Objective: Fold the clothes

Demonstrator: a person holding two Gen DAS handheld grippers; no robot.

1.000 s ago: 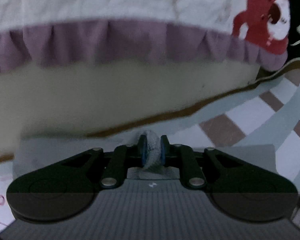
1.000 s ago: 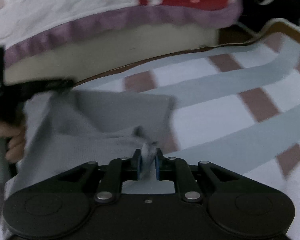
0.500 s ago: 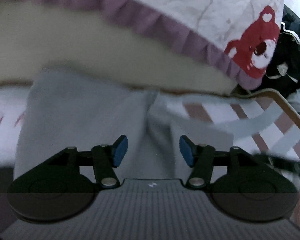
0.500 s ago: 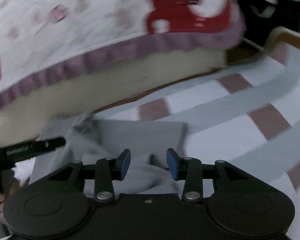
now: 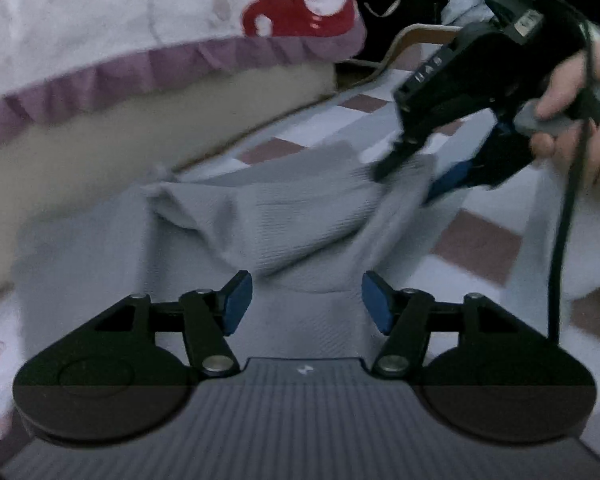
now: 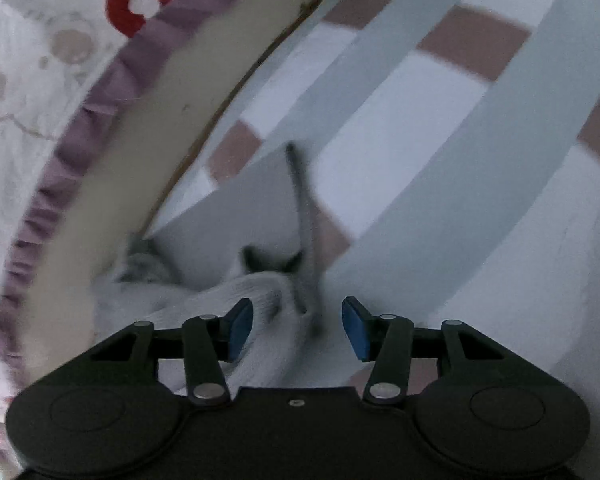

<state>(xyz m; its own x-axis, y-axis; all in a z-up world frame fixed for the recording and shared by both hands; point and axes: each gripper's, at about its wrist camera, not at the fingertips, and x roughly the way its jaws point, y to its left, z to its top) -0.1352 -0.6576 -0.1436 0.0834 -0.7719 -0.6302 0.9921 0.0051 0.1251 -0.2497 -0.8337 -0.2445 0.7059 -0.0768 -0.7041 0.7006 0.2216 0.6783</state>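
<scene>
Left wrist view had the left gripper (image 5: pixel 307 304) spread wide, blue pads (image 5: pixel 236 305) well apart and nothing clamped between them. Just beyond the fingers lay the grey garment (image 5: pixel 260 224), rumpled, one fold humped up across the middle, its flat lower part running under the gripper. It rested on the checked bedspread (image 5: pixel 476 240) of white, pale grey and brown squares. Further out on the right, the right gripper (image 5: pixel 412 172) came into frame, tilted down, its tips at the garment's far edge, and the person's hand (image 5: pixel 576 120) wrapped around its handle with a black cable (image 5: pixel 564 240) hanging down. Behind it all sat a white cushion with a purple frill (image 5: pixel 140 68) and a red bear print (image 5: pixel 296 0).

On the right wrist camera the right gripper (image 6: pixel 297 328) was also wide, pads clear of the cloth. A bunched ridge of the grey garment (image 6: pixel 260 292) sat between and ahead of the fingers, blurred. Past that stretched the checked bedspread (image 6: pixel 440 160), with the frilled cushion (image 6: pixel 60 80) curving along the left.
</scene>
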